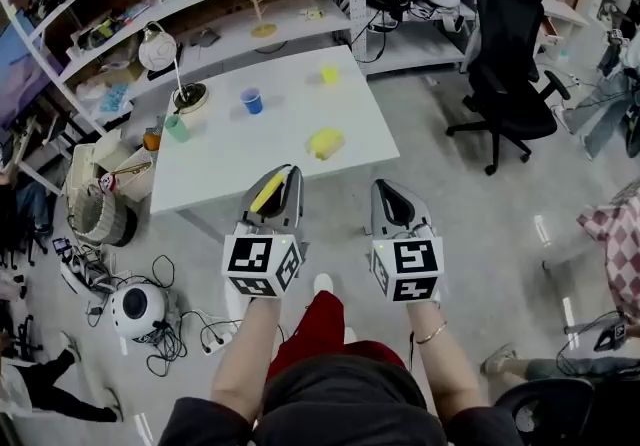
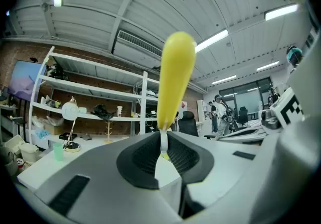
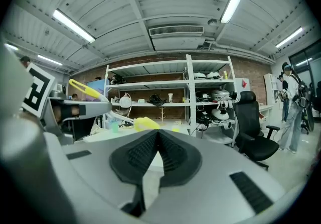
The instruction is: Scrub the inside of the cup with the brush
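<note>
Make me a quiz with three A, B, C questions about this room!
1. Where is the blue cup? A on the white table; B on the floor; C on a shelf.
2. What colour is the brush handle in the left claw? A red; B yellow; C black.
3. How is the right claw? A shut and empty; B wide open; C holding a cup.
Answers: 1 A, it stands on the tabletop near the green cup. 2 B, a yellow handle sticks out of the gripping claw. 3 A, its pads meet with nothing between.
</note>
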A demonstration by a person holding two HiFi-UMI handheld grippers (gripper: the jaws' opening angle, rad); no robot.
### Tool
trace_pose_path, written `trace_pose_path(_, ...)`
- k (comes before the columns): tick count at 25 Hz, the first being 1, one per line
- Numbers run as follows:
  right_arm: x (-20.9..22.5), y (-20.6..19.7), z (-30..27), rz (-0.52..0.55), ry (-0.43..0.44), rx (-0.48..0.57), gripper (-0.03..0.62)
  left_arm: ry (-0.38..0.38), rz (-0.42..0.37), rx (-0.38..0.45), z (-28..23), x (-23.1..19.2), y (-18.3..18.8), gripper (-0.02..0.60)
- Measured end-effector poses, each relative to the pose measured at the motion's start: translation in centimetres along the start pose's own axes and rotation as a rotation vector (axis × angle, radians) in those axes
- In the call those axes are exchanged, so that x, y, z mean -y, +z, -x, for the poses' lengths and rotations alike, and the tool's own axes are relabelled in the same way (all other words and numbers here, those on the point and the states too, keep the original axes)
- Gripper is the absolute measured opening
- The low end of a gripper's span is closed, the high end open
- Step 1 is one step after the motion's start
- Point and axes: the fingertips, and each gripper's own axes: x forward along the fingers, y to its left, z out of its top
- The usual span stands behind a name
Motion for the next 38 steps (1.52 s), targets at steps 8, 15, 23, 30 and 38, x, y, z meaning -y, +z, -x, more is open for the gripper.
trace_pose_path(8,1.3,-0.4,-4.2,-0.025,-0.003,-0.031,0.018,0.027,0.013,-0.001,-3.0,-3.2,-0.2,0.046)
trace_pose_path(15,2.5,-0.9,-9.1,-0.027,-0.008,-0.053,0.018,0.028,0.022,-0.003,-7.3,-5.9,-1.0,0.046)
trace_pose_path(23,4.4,-1.0,-17.0,-0.043,-0.005,-0.092,0.018,0.014,0.042,-0.029,-13.9,-9.6,-2.1,0.044)
trace_pose_path(30,5.7,-0.8,-24.3,-0.053,-0.016,-0.123,0.018,0.014,0.086,-0.041,-19.0,-14.3,-2.6,0.044)
trace_pose_path(38,7.1,-1.3,-31.0,-0.047,-0.035,-0.157,0.018,0.022,0.143,-0.044,-23.5,-19.0,-3.2,0.044)
